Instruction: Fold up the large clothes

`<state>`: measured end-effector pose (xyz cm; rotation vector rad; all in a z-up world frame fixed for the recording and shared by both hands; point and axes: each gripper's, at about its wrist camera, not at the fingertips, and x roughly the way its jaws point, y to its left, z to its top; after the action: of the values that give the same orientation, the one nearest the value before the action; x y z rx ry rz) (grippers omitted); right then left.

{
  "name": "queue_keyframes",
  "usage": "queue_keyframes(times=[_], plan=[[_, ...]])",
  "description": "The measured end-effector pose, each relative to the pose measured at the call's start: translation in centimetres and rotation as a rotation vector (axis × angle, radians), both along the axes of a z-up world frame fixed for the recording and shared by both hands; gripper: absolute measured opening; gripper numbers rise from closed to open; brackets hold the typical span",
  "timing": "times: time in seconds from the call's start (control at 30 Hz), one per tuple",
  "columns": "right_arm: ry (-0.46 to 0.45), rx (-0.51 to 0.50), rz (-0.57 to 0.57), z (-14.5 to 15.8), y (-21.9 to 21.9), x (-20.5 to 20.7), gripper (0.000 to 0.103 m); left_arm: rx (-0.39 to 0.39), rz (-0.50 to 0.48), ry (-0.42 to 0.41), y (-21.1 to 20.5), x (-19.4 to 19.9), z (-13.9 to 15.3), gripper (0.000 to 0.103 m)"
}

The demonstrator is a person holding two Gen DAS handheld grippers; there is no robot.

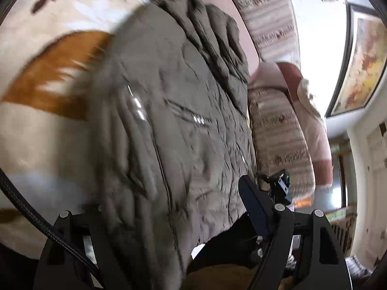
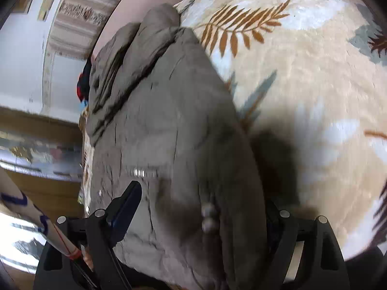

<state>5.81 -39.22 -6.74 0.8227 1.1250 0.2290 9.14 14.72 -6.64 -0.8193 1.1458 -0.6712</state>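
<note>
A home bedroom was shown: a bed was covered by a plush leaf-patterned blanket [image 2: 302, 77], striped pillows [image 1: 273, 130] were stacked beside it, framed pictures [image 1: 360, 65] were hung on the wall, and a door [image 1: 377, 169] was seen beyond

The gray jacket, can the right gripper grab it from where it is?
Probably yes. The gray jacket already bulges between the right gripper's wide-apart fingers, with nothing in the way; whether the pads press it is unclear.

A cream blanket [image 2: 302, 84] with brown and orange leaf prints covers the bed. In the left wrist view, a framed picture [image 1: 360, 65] hangs on the bright white wall [image 1: 316, 31] at 2 o'clock, and a striped pillow [image 1: 278, 130] lies near the centre.
</note>
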Motion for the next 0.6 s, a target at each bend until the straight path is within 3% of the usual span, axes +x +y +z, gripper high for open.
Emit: queue_keyframes(times=[0.17,0.4,0.5,0.6], plan=[[-0.014,0.000,0.069,0.2,2.0,-1.4,0.088,-0.004,-0.008,0.048,-1.1,0.1,-1.3,0.078],[-0.077,0.074,0.074,0.2,2.6,-2.7,0.087,-0.003,0.059,0.045,0.3,1.1,-0.6,0.078],[-0.072,0.094,0.080,-0.3,2.8,-2.9,0.087,0.045,0.037,0.060,-0.2,1.0,-1.1,0.078],[-0.046,0.089,0.111,-1.1,3.8,-3.5,0.081,0.065,0.015,0.058,-1.2,0.6,-1.5,0.078]])
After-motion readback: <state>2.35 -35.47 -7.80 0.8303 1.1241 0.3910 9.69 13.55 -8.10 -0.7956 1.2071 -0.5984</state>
